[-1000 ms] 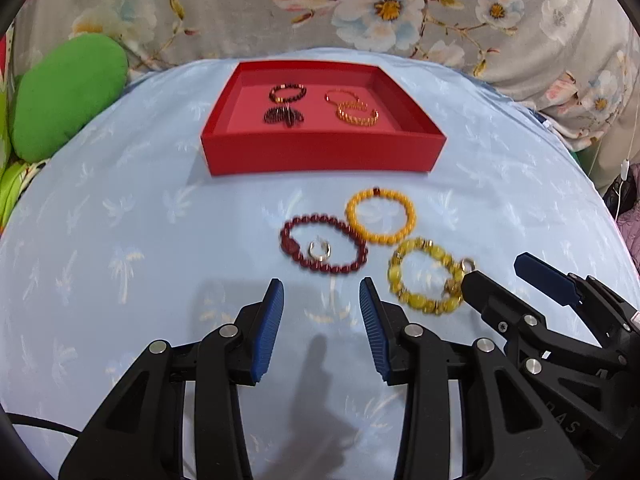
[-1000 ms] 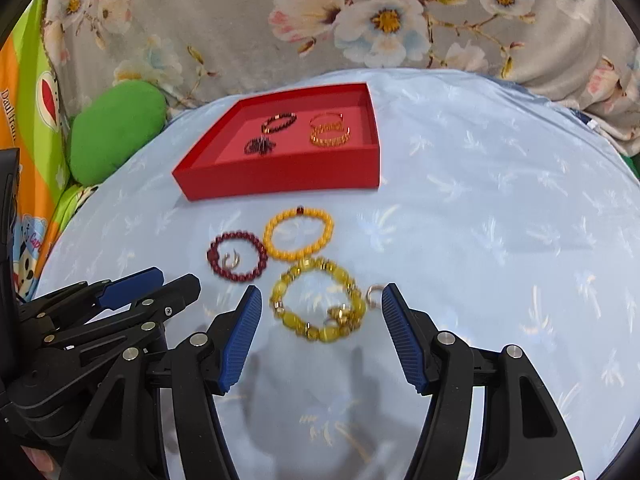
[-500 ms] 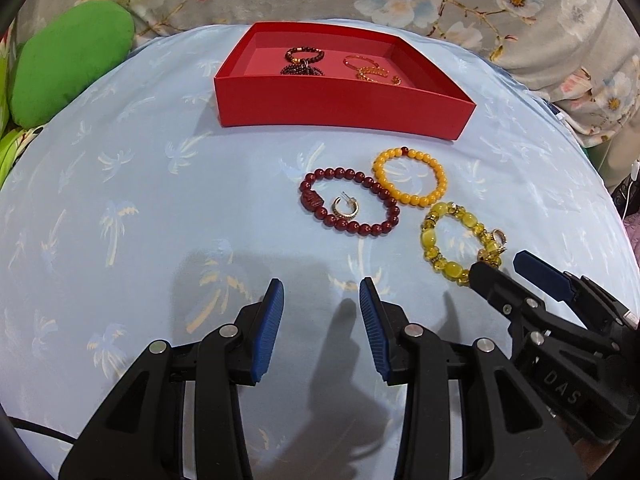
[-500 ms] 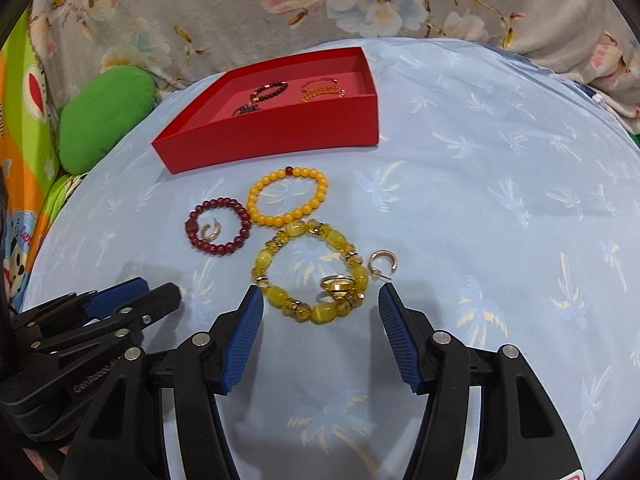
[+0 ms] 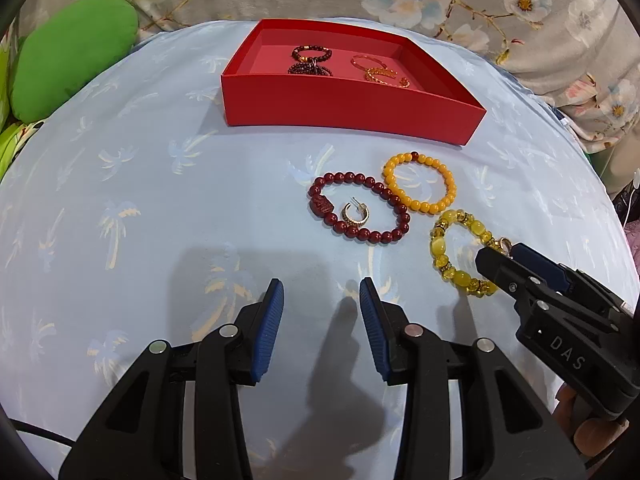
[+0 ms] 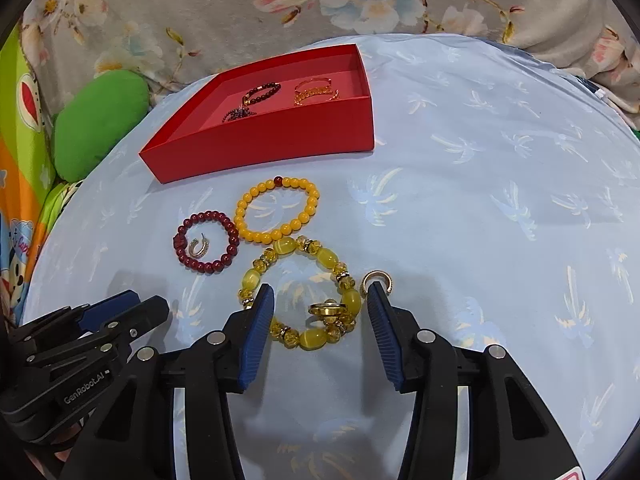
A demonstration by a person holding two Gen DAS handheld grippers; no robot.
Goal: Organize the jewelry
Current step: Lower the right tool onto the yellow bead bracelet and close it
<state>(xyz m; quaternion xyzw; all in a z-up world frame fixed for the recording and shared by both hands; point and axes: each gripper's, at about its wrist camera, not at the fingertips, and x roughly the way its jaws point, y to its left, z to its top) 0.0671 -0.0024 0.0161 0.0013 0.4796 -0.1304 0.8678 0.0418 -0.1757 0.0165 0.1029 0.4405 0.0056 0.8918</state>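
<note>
1. Right gripper (image 6: 320, 304) is sinking closer over the chunky yellow glass-bead bracelet (image 6: 294, 296) on the blue palm-print cloth (image 6: 480, 200), jaws closing around its near side, not yet touching.
2. Best to be pinching beads only, avoiding the gold hoop earring (image 6: 377, 281) beside them.
3. Left gripper (image 5: 322, 320) is hanging spread, empty.
4. Red cardboard tray (image 6: 264, 140) is holding dark beaded bracelets (image 6: 256, 98) and gold chains (image 6: 316, 90).

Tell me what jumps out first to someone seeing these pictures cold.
The red tray at the far side of the pale blue cloth grabs the eye first, with dark and gold pieces already inside. Nearer lie three bead bracelets: dark red bracelet ringing a gold earring, orange bracelet, and chunky yellow bracelet, which the right hand-held gripper is closing around.
</note>
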